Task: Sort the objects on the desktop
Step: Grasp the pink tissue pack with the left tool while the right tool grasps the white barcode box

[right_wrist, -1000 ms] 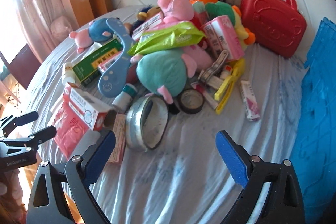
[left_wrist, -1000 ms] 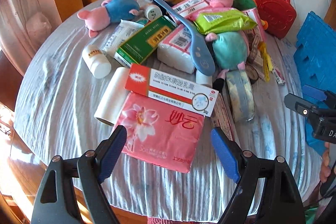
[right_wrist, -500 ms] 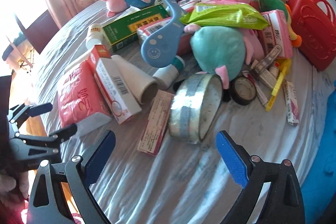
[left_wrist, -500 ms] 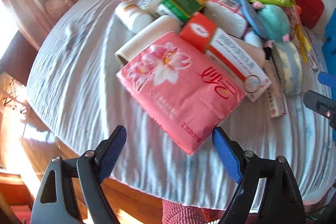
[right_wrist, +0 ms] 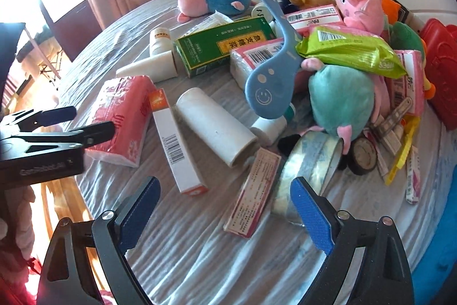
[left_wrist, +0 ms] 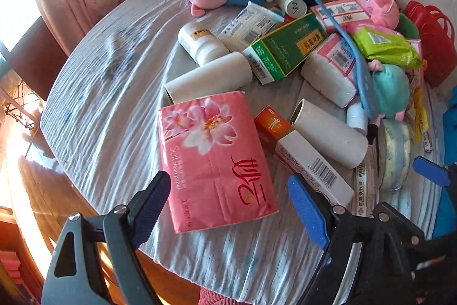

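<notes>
On the round cloth-covered table (left_wrist: 94, 105) almost nothing looks sorted yet: toys, boxes, bottles and packets lie jumbled together, so you have nearly the whole job ahead of you

Your left gripper (left_wrist: 228, 207) has its fingers spread wide with nothing pinched; the pink tissue pack (left_wrist: 214, 156) lies flat on the cloth just ahead of them and between their lines, not touched as far as you can tell. Your right gripper (right_wrist: 225, 207) is also spread wide and empty, hovering over the near side of the heap, with a slim pink-edged box (right_wrist: 252, 190) and a roll of tape (right_wrist: 308, 170) just ahead of its fingers

From the left view you see the tissue pack's whole printed face, the orange-and-white box (left_wrist: 302, 153) beside it, two white tubes (left_wrist: 208, 79) and the right gripper's blue pad poking in at the right edge. That view hides most of the right side of the pile

From the right view you get what the left one lacks: the blue smiley spoon (right_wrist: 270, 93), the teal plush (right_wrist: 342, 102), the green packet (right_wrist: 348, 53), the yellow clips and small boxes near the red case (right_wrist: 440, 70), and the left gripper (right_wrist: 71, 122) from the side, its fingers over the tissue pack's near end
</notes>
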Demonstrator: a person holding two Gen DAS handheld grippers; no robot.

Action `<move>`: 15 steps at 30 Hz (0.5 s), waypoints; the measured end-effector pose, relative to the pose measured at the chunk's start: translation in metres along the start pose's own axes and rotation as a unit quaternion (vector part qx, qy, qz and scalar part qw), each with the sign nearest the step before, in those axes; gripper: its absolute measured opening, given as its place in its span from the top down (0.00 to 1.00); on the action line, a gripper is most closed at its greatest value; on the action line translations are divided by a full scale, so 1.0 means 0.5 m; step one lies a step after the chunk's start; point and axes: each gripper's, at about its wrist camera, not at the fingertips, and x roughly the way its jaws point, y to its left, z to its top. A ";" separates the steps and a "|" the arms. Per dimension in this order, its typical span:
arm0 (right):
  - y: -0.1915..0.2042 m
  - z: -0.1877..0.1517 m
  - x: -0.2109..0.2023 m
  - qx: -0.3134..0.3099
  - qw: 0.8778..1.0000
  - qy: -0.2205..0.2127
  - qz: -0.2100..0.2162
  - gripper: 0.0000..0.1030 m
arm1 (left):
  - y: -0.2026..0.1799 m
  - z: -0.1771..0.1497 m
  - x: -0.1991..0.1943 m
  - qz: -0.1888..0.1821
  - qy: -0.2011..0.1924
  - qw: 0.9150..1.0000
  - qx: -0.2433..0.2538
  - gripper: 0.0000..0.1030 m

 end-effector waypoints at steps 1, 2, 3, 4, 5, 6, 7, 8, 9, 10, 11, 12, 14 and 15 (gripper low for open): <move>0.005 0.003 0.004 -0.002 1.000 0.002 0.000 0.12 | -0.002 0.003 0.021 0.003 0.012 1.000 0.001 0.18; 0.011 0.005 0.008 -0.004 1.000 0.004 0.002 0.14 | -0.002 0.004 0.037 0.019 0.018 1.000 0.004 0.15; 0.015 0.006 0.013 -0.005 1.000 0.007 0.004 0.17 | -0.004 0.004 0.046 0.047 0.014 0.999 0.016 0.15; 0.020 0.008 0.020 -0.006 1.000 0.011 0.008 0.18 | -0.001 0.004 0.053 0.053 0.013 0.998 0.024 0.14; 0.025 0.009 0.026 -0.007 1.000 0.013 0.012 0.18 | 0.004 0.002 0.056 0.047 0.013 0.998 0.028 0.12; 0.029 0.010 0.031 -0.008 1.000 0.016 0.016 0.20 | 0.012 0.001 0.057 0.041 0.013 0.999 0.029 0.11; 0.034 0.012 0.039 -0.009 1.000 0.020 0.020 0.21 | 0.021 -0.001 0.059 0.038 0.014 0.999 0.028 0.09; 0.040 0.014 0.047 -0.010 0.999 0.024 0.025 0.22 | 0.031 -0.002 0.061 0.036 0.015 0.999 0.029 0.09; 0.044 0.015 0.054 -0.010 0.999 0.027 0.029 0.25 | 0.041 -0.003 0.063 0.040 0.014 0.999 0.029 0.09; 0.051 0.018 0.063 -0.012 0.999 0.032 0.033 0.29 | 0.048 -0.002 0.066 0.043 0.014 0.999 0.029 0.09; 0.058 0.020 0.071 -0.014 0.999 0.035 0.036 0.31 | 0.058 -0.001 0.070 0.042 0.017 0.999 0.027 0.09; 0.062 0.023 0.078 -0.015 0.998 0.039 0.039 0.33 | 0.066 0.002 0.075 0.037 0.022 0.999 0.022 0.09; 0.072 0.029 0.098 -0.016 0.998 0.048 0.042 0.35 | 0.088 0.003 0.095 0.025 0.040 0.999 0.010 0.09; 0.075 0.032 0.106 -0.015 0.998 0.051 0.042 0.36 | 0.096 0.002 0.104 0.021 0.047 0.999 0.007 0.09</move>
